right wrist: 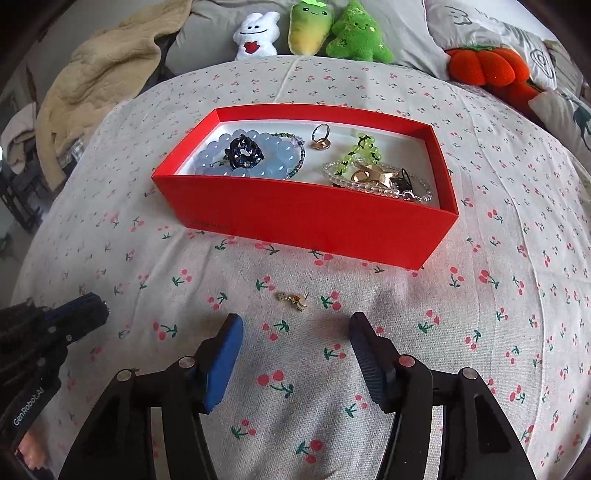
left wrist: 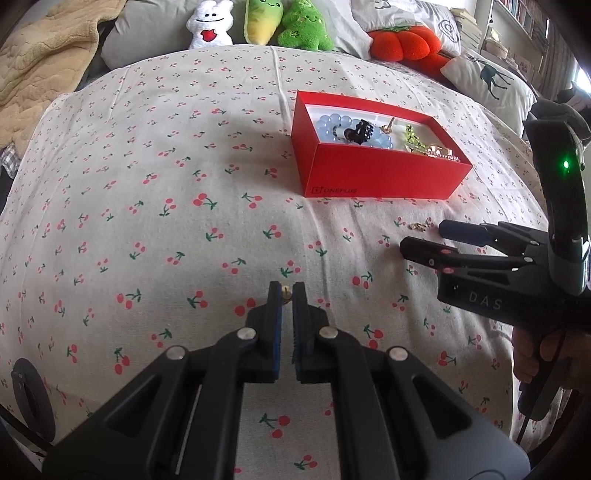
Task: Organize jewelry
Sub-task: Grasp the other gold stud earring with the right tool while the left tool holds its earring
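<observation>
A red open box point(left wrist: 380, 177) point(right wrist: 295, 218) sits on the cherry-print cloth and holds a blue bead bracelet point(right wrist: 236, 155), a dark hair clip point(right wrist: 245, 151), a ring point(right wrist: 320, 138), green beads point(right wrist: 364, 149), a gold star clip point(right wrist: 371, 175) and a clear bead bracelet point(right wrist: 388, 190). My left gripper point(left wrist: 287, 291) is shut on a small gold earring point(left wrist: 285, 291), left of and nearer than the box; it shows in the right wrist view point(right wrist: 99, 304). A second small gold earring point(right wrist: 293, 300) point(left wrist: 419, 226) lies on the cloth just ahead of my open right gripper point(right wrist: 295, 325), seen in the left wrist view point(left wrist: 421, 234).
Plush toys point(right wrist: 317, 33) and an orange pumpkin cushion point(right wrist: 484, 66) line the far edge of the bed. A beige blanket point(right wrist: 92, 81) lies at the far left. Pillows point(left wrist: 487, 79) lie at the far right.
</observation>
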The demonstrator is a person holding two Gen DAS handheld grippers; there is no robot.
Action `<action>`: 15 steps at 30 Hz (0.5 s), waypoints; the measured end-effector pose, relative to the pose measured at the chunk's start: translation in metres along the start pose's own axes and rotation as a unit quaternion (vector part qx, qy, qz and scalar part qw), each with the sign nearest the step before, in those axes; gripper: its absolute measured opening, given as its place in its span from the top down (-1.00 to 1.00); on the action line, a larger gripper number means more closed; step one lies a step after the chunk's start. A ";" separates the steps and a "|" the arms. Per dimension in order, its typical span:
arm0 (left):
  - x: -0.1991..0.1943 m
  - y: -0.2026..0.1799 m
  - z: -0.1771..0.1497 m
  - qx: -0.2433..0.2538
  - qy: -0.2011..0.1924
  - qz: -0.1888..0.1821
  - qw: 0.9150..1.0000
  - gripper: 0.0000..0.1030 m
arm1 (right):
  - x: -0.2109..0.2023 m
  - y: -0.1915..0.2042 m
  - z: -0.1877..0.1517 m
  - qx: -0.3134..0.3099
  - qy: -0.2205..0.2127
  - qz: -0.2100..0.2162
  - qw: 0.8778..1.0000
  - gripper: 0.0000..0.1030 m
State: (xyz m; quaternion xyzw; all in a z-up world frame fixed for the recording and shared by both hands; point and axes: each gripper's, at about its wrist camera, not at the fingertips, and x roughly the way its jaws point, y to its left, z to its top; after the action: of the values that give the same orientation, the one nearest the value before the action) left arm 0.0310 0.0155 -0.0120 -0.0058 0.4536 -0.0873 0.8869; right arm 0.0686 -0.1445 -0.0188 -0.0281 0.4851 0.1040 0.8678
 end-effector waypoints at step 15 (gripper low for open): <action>0.002 -0.001 0.000 0.001 0.002 0.000 1.000 0.88 | 0.000 -0.004 0.012 -0.018 0.004 0.018 1.000 0.83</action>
State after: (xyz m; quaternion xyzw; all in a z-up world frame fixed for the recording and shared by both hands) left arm 0.0323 0.0143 -0.0134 -0.0046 0.4556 -0.0879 0.8858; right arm 0.0792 -0.1470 -0.0125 -0.0358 0.4872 0.1283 0.8630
